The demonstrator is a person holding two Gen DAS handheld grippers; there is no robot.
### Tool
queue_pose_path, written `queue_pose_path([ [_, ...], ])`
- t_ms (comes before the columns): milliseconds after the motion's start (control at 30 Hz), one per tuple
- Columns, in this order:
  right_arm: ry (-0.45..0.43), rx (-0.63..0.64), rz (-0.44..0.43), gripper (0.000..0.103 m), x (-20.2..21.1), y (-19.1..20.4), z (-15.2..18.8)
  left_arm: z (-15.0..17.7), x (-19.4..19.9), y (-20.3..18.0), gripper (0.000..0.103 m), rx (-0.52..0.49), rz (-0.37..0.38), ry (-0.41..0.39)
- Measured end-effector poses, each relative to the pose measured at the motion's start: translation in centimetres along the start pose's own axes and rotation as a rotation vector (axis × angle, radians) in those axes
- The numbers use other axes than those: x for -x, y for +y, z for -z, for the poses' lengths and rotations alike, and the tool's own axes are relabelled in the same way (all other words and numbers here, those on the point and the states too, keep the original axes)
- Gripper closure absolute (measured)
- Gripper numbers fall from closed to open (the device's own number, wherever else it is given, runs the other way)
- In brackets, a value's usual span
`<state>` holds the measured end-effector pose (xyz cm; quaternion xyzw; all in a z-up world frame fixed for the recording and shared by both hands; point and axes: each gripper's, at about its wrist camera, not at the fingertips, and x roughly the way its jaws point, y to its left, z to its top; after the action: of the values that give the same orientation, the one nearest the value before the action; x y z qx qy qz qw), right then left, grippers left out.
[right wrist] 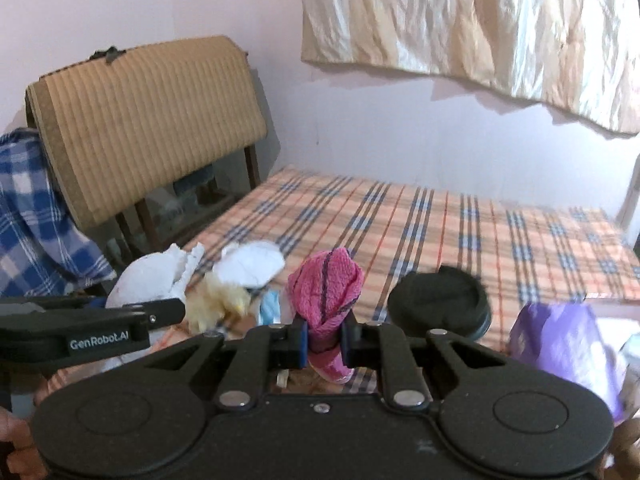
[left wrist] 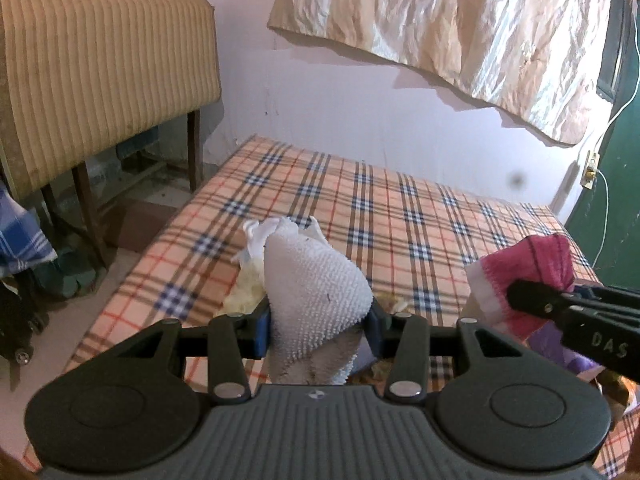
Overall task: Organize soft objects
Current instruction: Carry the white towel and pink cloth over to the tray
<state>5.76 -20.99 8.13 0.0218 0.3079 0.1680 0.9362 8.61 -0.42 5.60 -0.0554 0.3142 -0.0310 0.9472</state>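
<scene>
A white towel (left wrist: 316,296) is clamped between the jaws of the left gripper (left wrist: 318,330), above the plaid bed (left wrist: 400,216). At three o'clock, a pink cloth (right wrist: 324,292) is pinched by the right gripper (right wrist: 325,338). Both folds could be lost if the soft fabric slides out.

Left gripper (left wrist: 320,326) up front over the bed (left wrist: 400,208), nubbly cloth (left wrist: 316,280) pinched between its jaws. To its right — the right gripper (right wrist: 325,338), clamped on a rolled towel (right wrist: 326,292). Behind the cloth, a fluffy toy (right wrist: 218,304) lies on the bed. Headboard (left wrist: 104,76) stands off left, against the wall.
</scene>
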Motion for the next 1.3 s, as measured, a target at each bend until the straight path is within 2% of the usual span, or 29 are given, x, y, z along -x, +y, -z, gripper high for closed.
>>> queue_pose_path([
  [233, -0.013, -0.015, 0.017, 0.085, 1.0, -1.0, -2.2, -1.7, 0.1, -1.1, 0.057, -0.010, 0.000, 0.014],
  [533, -0.029, -0.023, 0.036, 0.085, 2.1, -2.4, -3.0, -2.8, 0.4, -2.7, 0.057, -0.018, 0.033, 0.014],
  [1300, -0.059, -0.082, 0.129, 0.085, 4.4, -8.1, -3.3, -2.7, -0.5, -8.2, 0.057, -0.070, 0.117, 0.049],
])
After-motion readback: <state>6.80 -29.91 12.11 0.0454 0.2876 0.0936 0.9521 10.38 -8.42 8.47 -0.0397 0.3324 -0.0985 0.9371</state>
